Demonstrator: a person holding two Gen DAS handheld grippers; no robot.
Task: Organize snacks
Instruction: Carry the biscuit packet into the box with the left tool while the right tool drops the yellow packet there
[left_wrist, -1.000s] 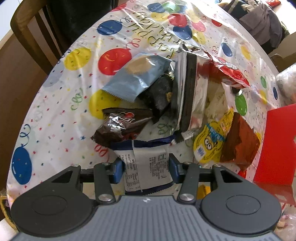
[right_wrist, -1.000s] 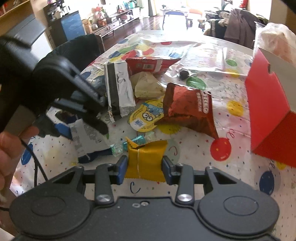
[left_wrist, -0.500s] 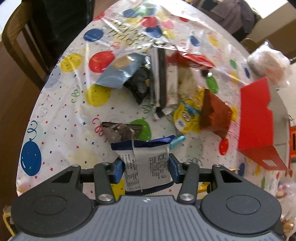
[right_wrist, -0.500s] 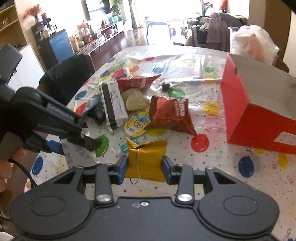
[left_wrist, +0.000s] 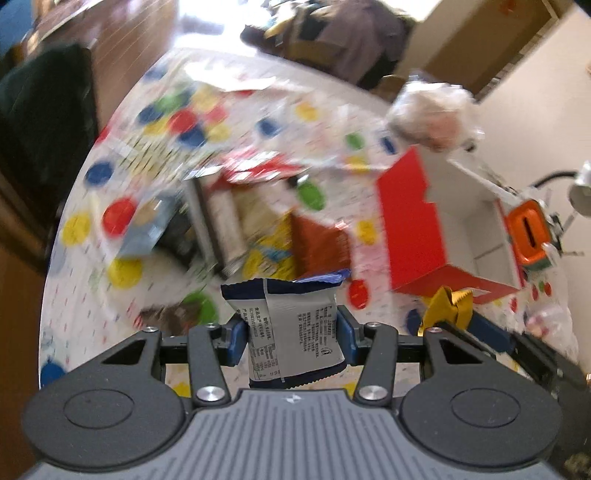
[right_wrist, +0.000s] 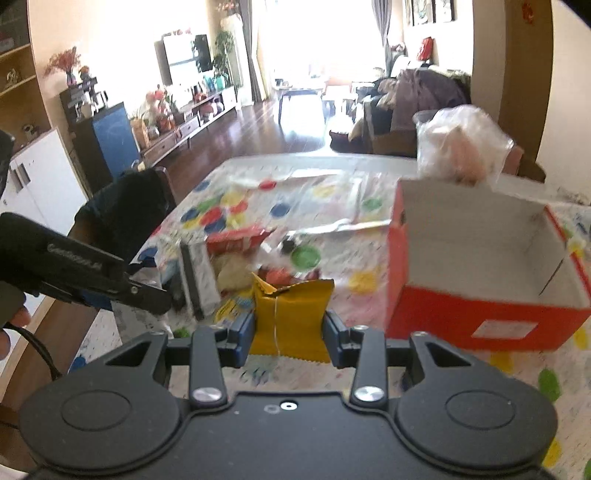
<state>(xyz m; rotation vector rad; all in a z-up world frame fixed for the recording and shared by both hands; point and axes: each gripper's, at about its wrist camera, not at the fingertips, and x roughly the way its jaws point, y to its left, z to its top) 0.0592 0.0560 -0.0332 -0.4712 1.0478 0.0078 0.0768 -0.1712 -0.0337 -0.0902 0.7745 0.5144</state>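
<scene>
My left gripper (left_wrist: 291, 334) is shut on a blue and grey snack packet (left_wrist: 291, 325), held well above the table. In the right wrist view my right gripper (right_wrist: 290, 332) is shut on a yellow snack packet (right_wrist: 291, 314), also lifted; that yellow packet (left_wrist: 448, 306) shows at the right of the left wrist view. An open red box (right_wrist: 476, 284) with a white inside stands on the table to the right (left_wrist: 417, 225). A pile of snack bags (left_wrist: 236, 218) lies on the balloon-print tablecloth (right_wrist: 332, 206), left of the box. The left gripper (right_wrist: 122, 288) shows at the left of the right wrist view.
A lumpy clear plastic bag (right_wrist: 461, 147) sits behind the box. A dark chair (right_wrist: 125, 210) stands at the table's left side. An orange object (left_wrist: 526, 232) lies past the box. A hand (right_wrist: 11, 321) holds the left gripper's handle.
Both grippers have risen from the table with their packets and swung toward the red box, which now fills more of both views. The snack pile has dropped away below.
</scene>
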